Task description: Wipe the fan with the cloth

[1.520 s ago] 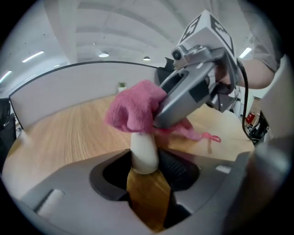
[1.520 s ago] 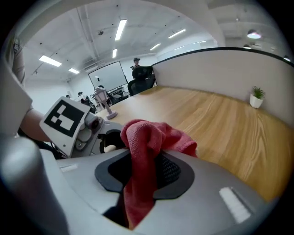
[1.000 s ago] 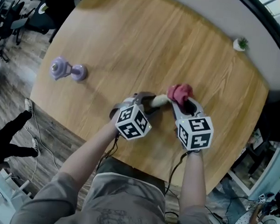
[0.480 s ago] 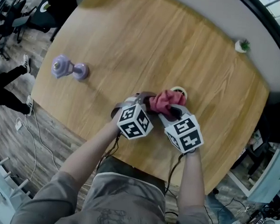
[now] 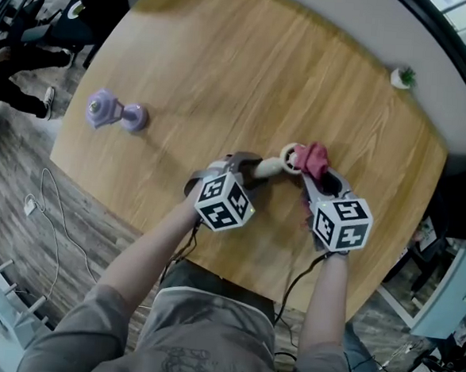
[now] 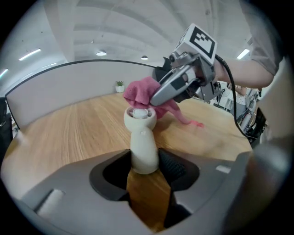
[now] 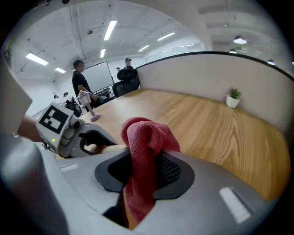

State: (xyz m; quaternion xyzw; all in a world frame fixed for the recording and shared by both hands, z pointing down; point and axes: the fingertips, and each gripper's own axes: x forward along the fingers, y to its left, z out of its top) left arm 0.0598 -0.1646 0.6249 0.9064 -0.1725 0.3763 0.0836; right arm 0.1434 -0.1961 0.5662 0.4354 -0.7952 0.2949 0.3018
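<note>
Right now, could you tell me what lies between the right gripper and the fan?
The cloth: the right gripper holds it, bunched against the head of the fan. The left gripper view shows this best.

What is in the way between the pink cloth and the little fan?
Nothing visible. The cloth, pinched in the right gripper, sits right at the head of the fan, which the left gripper holds by its handle.

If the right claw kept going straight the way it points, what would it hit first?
Probably the fan, at its head: the cloth in the right claw seems to lie against it. The head sits slightly off-line, so bare table is possible.
</note>
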